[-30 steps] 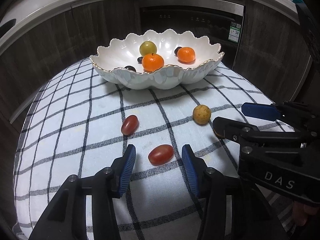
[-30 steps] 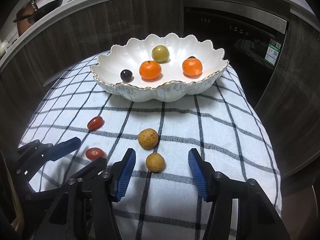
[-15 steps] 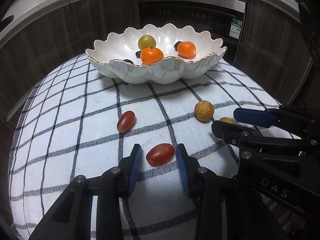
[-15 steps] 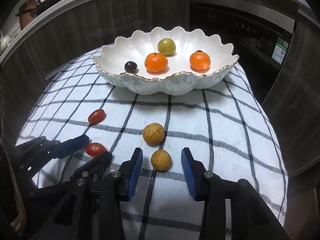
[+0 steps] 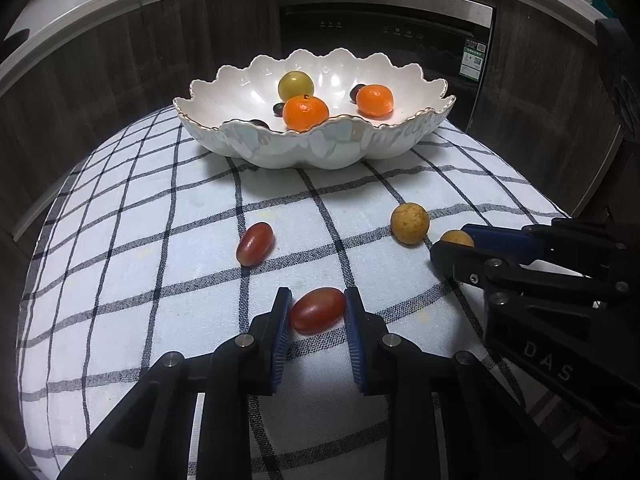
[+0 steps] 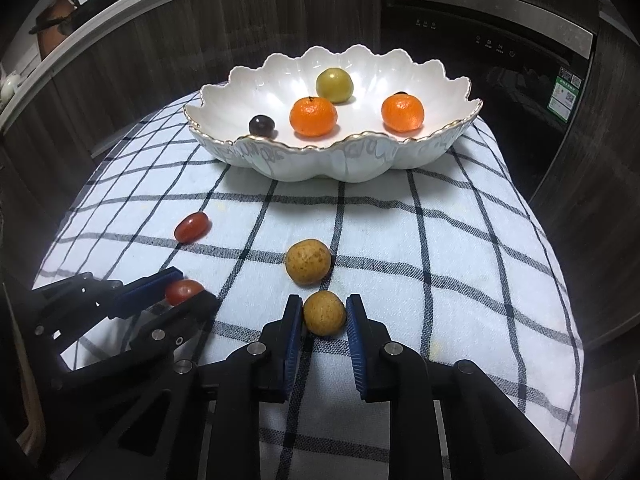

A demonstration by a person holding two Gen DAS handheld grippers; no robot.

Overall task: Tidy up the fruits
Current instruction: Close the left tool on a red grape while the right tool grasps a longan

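A red oval fruit (image 5: 318,310) lies on the checked cloth (image 5: 140,240) between the blue pads of my left gripper (image 5: 318,294). Its jaws are closing and both pads touch the fruit. My right gripper (image 6: 324,300) is shut on a small tan round fruit (image 6: 324,313), which still rests on the cloth. Each gripper shows in the other's view: the right gripper (image 5: 452,239) and the left gripper (image 6: 192,284). A second red fruit (image 5: 255,244) and a larger tan fruit (image 6: 308,267) lie loose further ahead. The white scalloped bowl (image 6: 340,160) behind them holds two oranges, a yellow-green fruit and dark grapes.
The cloth covers a small rounded table that drops off at the left, right and near edges. Dark wooden cabinets (image 5: 100,92) and a black built-in oven (image 6: 500,52) stand close behind the bowl. The two grippers sit side by side at the near edge.
Both grippers' jaws have narrowed from wide apart onto their fruits: the left around the red one, the right around the small tan one. Neither hand has shifted much.
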